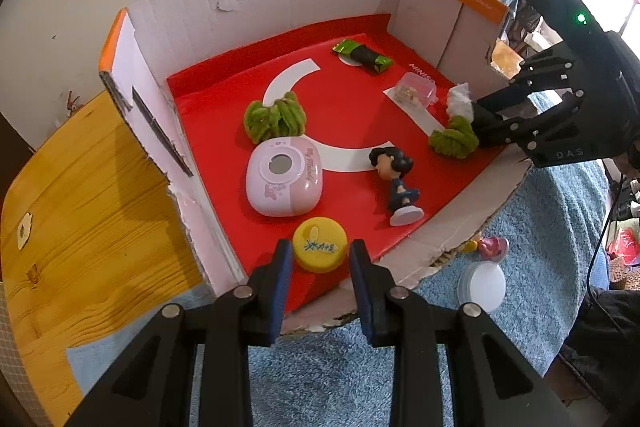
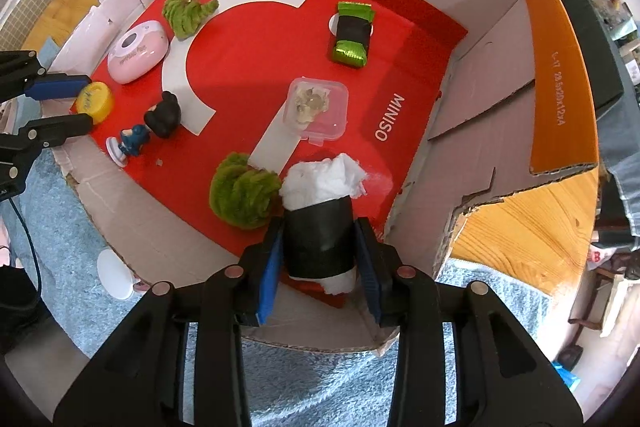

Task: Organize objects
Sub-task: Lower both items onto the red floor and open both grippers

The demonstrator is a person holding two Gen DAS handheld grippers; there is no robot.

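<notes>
An open cardboard box lined in red holds the objects. A yellow cap sits at its near edge, and my left gripper is shut on it, one pad on each side; the right wrist view shows that left gripper the same way. A white tissue roll with a black band lies at the box's near right corner between the fingers of my right gripper. Its jaws stand open, with a thin gap at the right pad. In the left wrist view the right gripper reaches in beside a green fuzzy bundle.
On the red lining lie a pink device, a dark-haired figurine, a second green fuzzy bundle, a green and black packet and a small clear box. Outside, a white lid rests on blue carpet. A wooden surface lies left.
</notes>
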